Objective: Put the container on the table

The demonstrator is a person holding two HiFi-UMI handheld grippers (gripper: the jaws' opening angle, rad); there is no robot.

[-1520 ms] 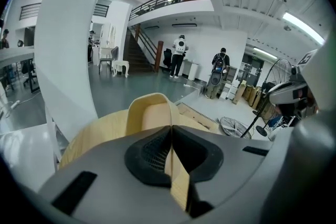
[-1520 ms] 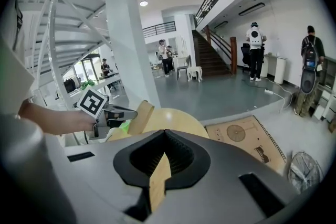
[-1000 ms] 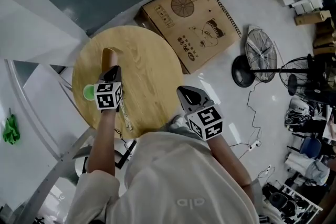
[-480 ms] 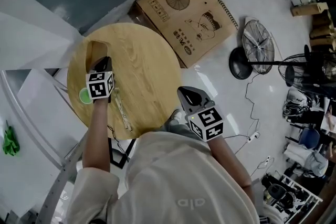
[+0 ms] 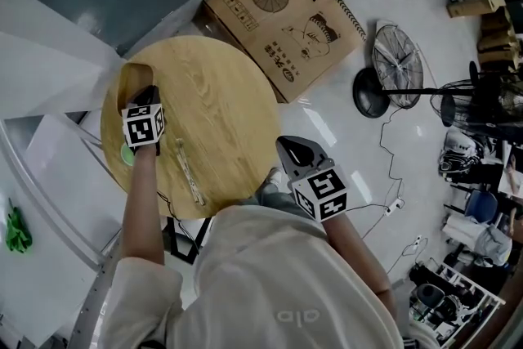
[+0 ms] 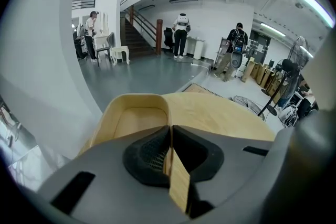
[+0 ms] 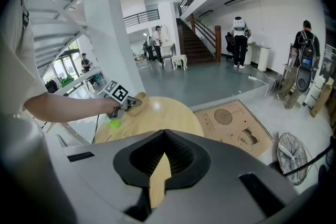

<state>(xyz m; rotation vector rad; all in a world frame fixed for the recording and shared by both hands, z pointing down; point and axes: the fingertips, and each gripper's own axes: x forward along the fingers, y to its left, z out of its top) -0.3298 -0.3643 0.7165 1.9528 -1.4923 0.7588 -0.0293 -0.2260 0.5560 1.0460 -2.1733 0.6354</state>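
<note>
Left claw [image 5: 145,94] clamps wall of light wooden open container [image 5: 131,78], apparently set down at edge of round wooden table [image 5: 221,110]; only release remains. Right claw [image 5: 290,149] closed, empty.

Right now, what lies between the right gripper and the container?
Only bare table between right gripper and container, shown in the head view.

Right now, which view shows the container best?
The left gripper view: the container fills the centre, hollow visible, wall pinched by the left claw. The head view shows it small, partly covered; the right gripper view, tiny.
</note>
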